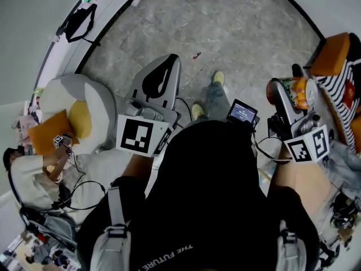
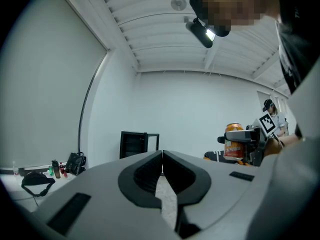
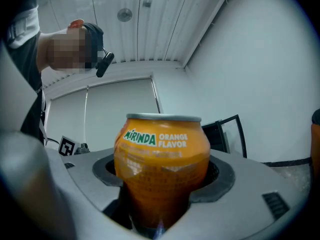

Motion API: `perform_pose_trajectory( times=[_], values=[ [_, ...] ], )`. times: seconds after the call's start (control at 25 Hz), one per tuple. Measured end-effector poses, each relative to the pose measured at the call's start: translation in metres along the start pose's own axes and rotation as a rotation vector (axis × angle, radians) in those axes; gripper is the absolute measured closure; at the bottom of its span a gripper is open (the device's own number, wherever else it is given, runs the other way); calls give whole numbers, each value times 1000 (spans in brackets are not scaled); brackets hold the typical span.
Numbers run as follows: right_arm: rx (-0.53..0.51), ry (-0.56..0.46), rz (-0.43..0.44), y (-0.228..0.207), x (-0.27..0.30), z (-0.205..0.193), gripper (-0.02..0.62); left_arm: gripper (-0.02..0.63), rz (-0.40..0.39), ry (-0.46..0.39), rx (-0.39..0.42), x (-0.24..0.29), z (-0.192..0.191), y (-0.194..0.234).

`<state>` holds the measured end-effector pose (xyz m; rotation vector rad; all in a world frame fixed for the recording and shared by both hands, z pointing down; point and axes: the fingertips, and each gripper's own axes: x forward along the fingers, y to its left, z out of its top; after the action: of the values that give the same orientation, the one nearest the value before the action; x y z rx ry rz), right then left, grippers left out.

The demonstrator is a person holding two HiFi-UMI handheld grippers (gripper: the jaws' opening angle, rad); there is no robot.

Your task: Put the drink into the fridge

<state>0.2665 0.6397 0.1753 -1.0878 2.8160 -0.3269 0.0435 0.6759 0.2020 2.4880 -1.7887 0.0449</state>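
Orange Mirinda can (image 3: 161,169) fills the right gripper view, pinched upright between the jaws of the right gripper (image 1: 289,95), which clamp its sides. It is held in the air at the person's right, above the grey mottled floor (image 1: 242,33). Beside it, the left gripper (image 2: 162,159) carries nothing, its jaws pressed together at the tips. Well beyond both, against the white wall (image 2: 200,109), stands a black cabinet (image 2: 134,144) with its door swung open, probably the fridge, though it shows small and dim.

One orange can (image 3: 161,169), two grippers (image 2: 161,159) (image 3: 160,181), one black fridge (image 2: 134,145).
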Motion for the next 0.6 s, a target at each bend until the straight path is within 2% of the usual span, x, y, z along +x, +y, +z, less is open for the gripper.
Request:
perform_pose_trajectory(
  times=[0.16,0.28,0.36,0.6],
  values=[
    [21,3,18,-13,14,-7,250,592,14,3,3,13,0,9],
    [-7,11,25,-20,30,-6,250,592,19,9,5,27,-2,15],
    [21,15,49,-30,40,-15,250,592,24,9,7,40,0,22],
    [13,43,88,-77,102,-10,250,592,29,33,6,112,7,49]
  ],
)
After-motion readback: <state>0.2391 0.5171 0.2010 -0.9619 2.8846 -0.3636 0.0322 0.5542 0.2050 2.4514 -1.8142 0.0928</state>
